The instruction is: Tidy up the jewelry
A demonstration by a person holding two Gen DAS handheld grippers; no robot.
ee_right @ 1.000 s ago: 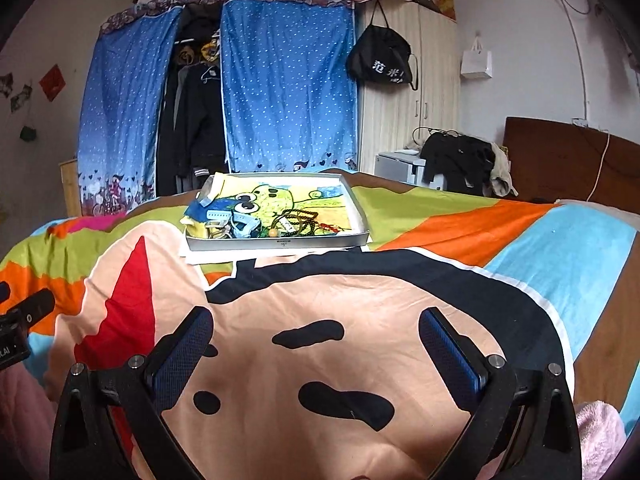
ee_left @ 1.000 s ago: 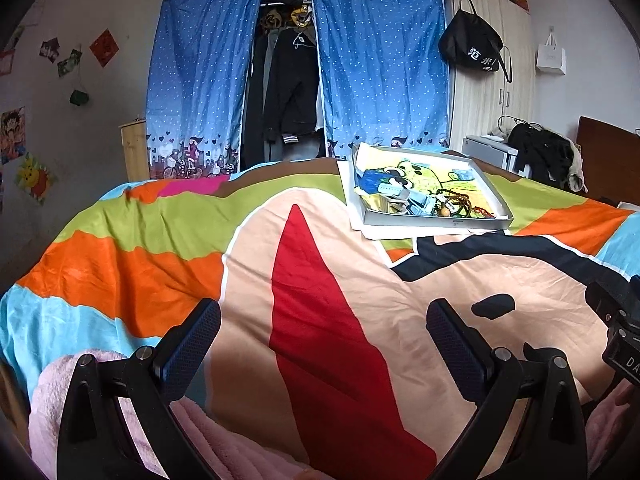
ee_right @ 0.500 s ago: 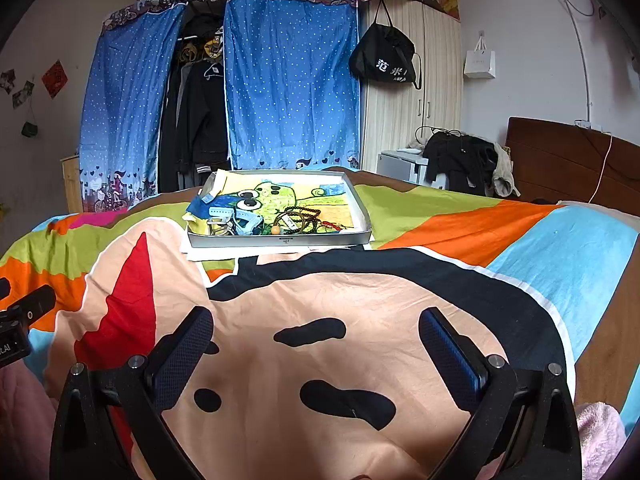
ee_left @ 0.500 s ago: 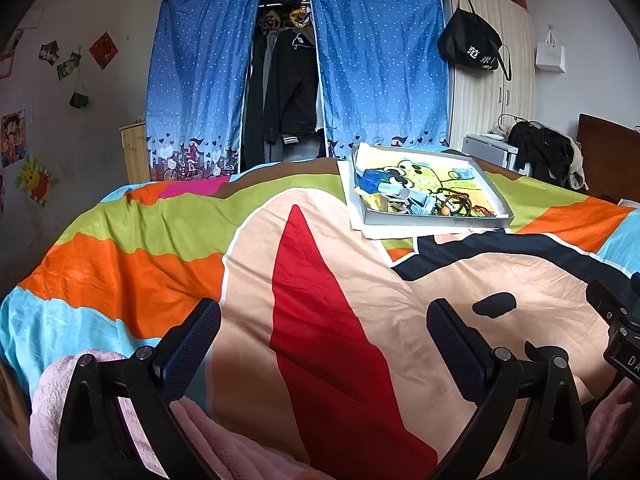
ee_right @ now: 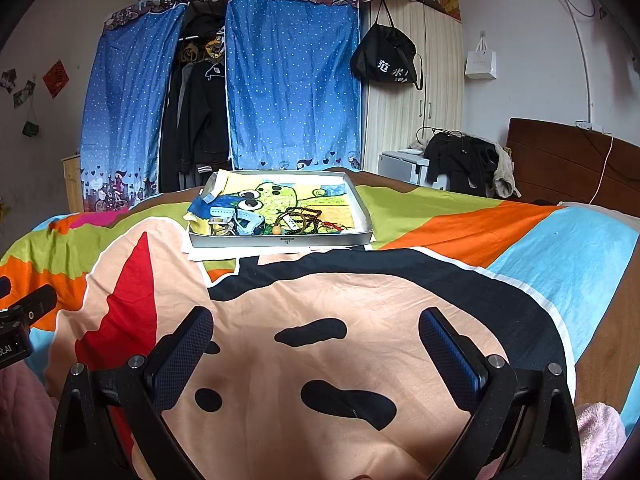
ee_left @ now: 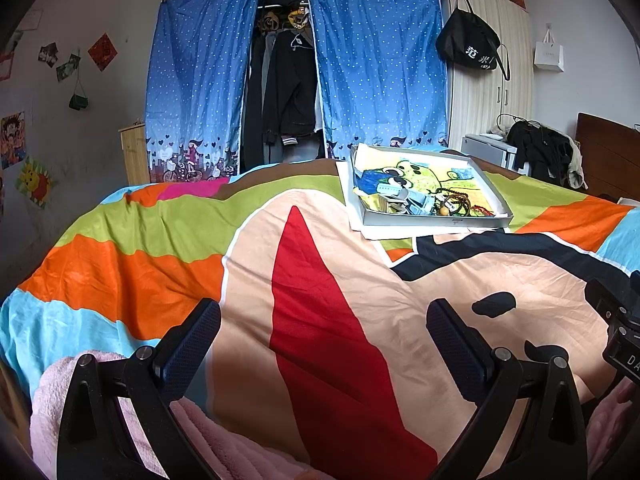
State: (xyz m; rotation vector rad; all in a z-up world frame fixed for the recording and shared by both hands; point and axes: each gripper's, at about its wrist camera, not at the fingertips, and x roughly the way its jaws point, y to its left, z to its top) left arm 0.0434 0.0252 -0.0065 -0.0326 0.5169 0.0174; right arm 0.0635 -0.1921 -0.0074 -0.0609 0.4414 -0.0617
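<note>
Jewelry [ee_right: 280, 220] is lying heaped in the tray's [ee_right: 280, 240] near end, seemingly unsorted, while I am holding both hand-held grippers [ee_left: 324, 336] [ee_right: 316, 338] spread apart, empty, well short of the tray.

Bright bedding, blue curtains

The quilt [ee_right: 420, 236] carries orange, lime, sky-blue, red, peach and black cartoon patches; the curtains [ee_right: 292, 88] are blue with white dots; the grey tray [ee_right: 280, 238] has a yellow-green cartoon lining, with possibly brown beads [ee_right: 304, 220].

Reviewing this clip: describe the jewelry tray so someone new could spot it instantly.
Start at the bed's colourful cartoon bedspread. Toward its far edge, before the blue dotted curtains, sits a shallow grey tray on white paper. It alone has a yellow-green cartoon lining, with beads and pale blue watch straps heaped along its near side.
</note>
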